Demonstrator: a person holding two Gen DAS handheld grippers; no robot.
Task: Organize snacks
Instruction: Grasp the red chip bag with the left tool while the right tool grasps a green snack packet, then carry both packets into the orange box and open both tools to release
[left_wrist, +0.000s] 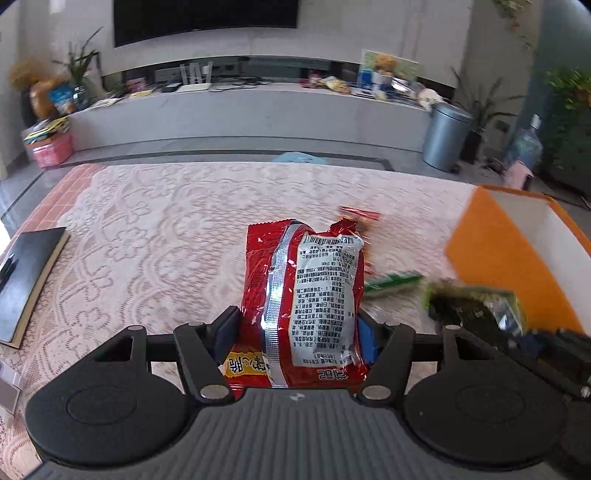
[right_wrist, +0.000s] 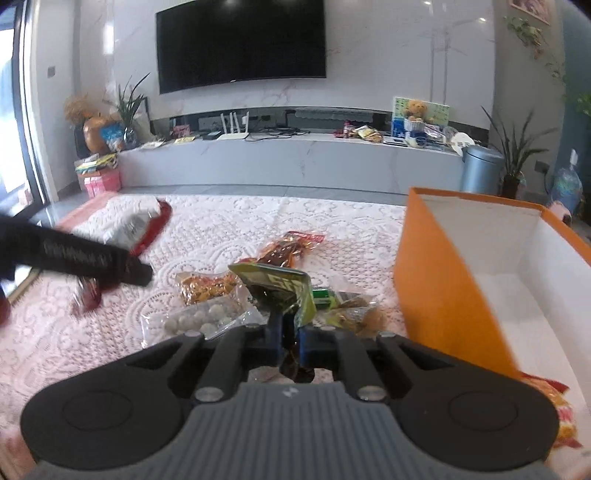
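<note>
My left gripper (left_wrist: 295, 328) is shut on a red snack bag (left_wrist: 306, 295) with a white label, held above the lace tablecloth (left_wrist: 155, 229). My right gripper (right_wrist: 290, 332) is shut on a green and black snack packet (right_wrist: 282, 286), also in the left wrist view (left_wrist: 476, 304), just left of the orange box (right_wrist: 439, 291). The box is open, with a white inside and a red-yellow snack bag (right_wrist: 557, 410) in it. On the cloth lie several snacks: a brown-red packet (right_wrist: 290, 249), an orange packet (right_wrist: 205, 286), a clear bag of pale balls (right_wrist: 199, 319), a green stick packet (right_wrist: 325, 295).
A black notebook (left_wrist: 26, 284) lies at the table's left edge. The orange box (left_wrist: 509, 258) stands at the right. Beyond the table are a TV bench (right_wrist: 295, 158), a grey bin (right_wrist: 480, 170) and plants. The left gripper with its bag (right_wrist: 92, 254) crosses the left of the right wrist view.
</note>
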